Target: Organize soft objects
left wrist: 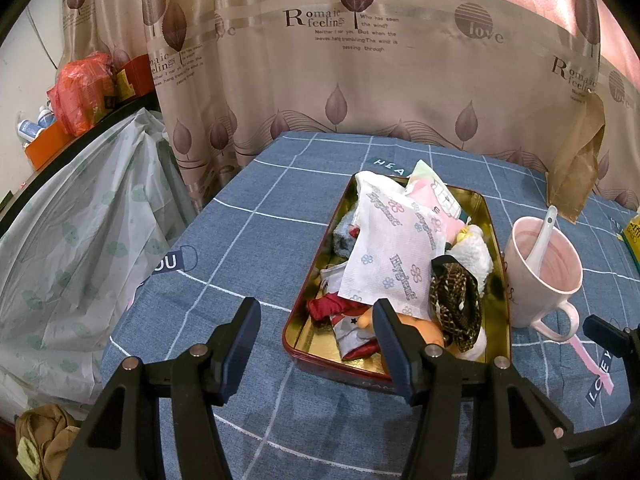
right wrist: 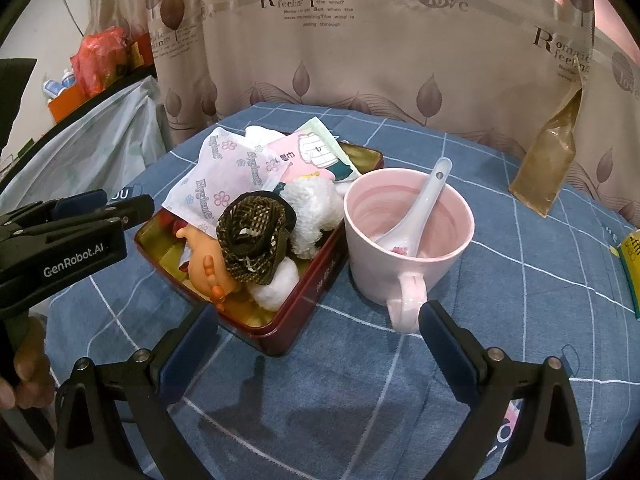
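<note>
Both jaws stand spread, left gripper (left wrist: 316, 330) and right gripper (right wrist: 320, 330) pinching nothing. Soft objects (left wrist: 400, 248) heap mid-tabletop inside the red tin (left wrist: 304, 312); tissue hides lower items, and the doll (right wrist: 204, 252) is half-covered.

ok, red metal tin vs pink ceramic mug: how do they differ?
The red rectangular metal tin is shallow and heaped with soft things, a printed tissue on top; the pink ceramic mug is tall, round and holds only a white spoon. The mug has a handle, the tin none. Both stand upright on the blue checked cloth.
</note>
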The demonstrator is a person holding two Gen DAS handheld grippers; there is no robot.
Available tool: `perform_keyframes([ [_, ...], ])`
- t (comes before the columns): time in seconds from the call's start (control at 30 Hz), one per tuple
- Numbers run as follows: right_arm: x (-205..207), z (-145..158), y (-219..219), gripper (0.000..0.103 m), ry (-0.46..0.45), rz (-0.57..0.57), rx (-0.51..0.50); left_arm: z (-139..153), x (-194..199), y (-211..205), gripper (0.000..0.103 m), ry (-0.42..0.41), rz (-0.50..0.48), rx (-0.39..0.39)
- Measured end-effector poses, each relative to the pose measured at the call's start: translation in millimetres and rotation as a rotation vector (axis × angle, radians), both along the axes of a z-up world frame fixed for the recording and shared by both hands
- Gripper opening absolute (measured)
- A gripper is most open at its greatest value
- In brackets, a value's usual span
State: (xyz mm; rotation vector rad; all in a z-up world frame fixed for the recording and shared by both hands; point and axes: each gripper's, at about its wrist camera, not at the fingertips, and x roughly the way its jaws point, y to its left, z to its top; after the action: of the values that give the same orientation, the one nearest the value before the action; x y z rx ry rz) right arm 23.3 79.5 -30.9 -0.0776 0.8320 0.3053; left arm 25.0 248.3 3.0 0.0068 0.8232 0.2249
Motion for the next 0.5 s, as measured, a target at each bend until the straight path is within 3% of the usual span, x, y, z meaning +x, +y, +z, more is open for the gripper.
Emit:
perform_keyframes([
  [0.5,-1.2,-1.4,1.0,0.099,0.004,0.012,-0.005,1.3,-2.7,-4.7,0.06,-0.012,-0.012,-0.002],
])
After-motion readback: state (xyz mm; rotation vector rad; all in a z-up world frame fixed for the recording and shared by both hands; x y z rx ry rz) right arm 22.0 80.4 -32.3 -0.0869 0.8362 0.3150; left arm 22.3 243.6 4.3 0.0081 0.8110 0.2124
